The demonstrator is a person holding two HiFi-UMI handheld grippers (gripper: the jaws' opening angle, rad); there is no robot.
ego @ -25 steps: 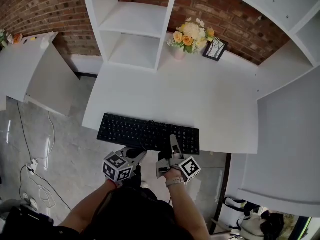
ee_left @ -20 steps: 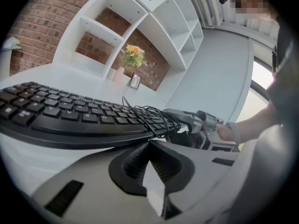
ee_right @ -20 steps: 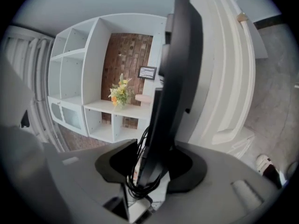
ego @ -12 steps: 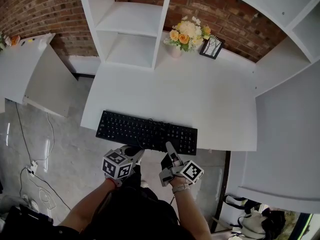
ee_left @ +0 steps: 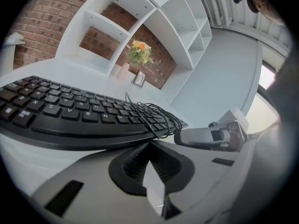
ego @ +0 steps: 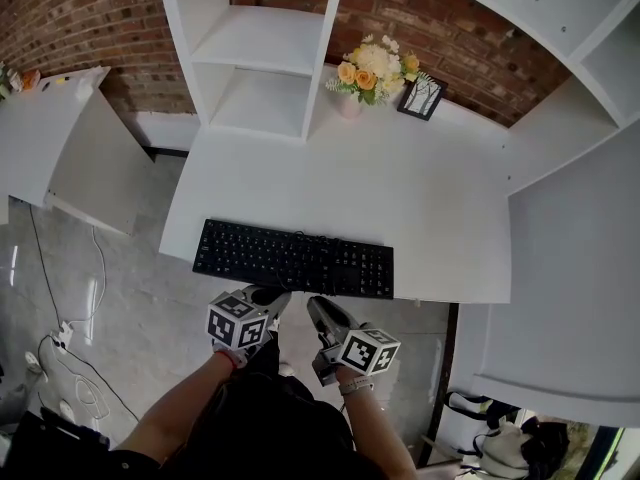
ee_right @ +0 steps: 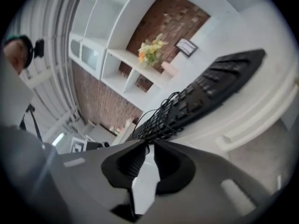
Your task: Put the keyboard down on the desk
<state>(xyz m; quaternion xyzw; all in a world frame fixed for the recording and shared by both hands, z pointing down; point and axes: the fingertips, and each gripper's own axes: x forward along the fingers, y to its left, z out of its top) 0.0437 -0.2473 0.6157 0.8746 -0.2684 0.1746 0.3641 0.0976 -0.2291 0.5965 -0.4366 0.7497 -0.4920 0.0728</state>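
A black keyboard lies flat on the white desk, along its near edge, with its cable bundled on top of the keys. Both grippers hang just off that edge, clear of the keyboard. My left gripper is shut and holds nothing; its tips point at the keyboard's front side. My right gripper is also empty, its jaws closing with a narrow gap left between them. The keyboard stretches away ahead of it.
A vase of flowers and a small picture frame stand at the back of the desk. A white shelf unit rises at the back left, and white side panels flank the desk. Cables lie on the grey floor at left.
My right gripper has drawn back off the keyboard's front edge toward the person and let it go. The keyboard stays flat on the desk. My left gripper has hardly moved.
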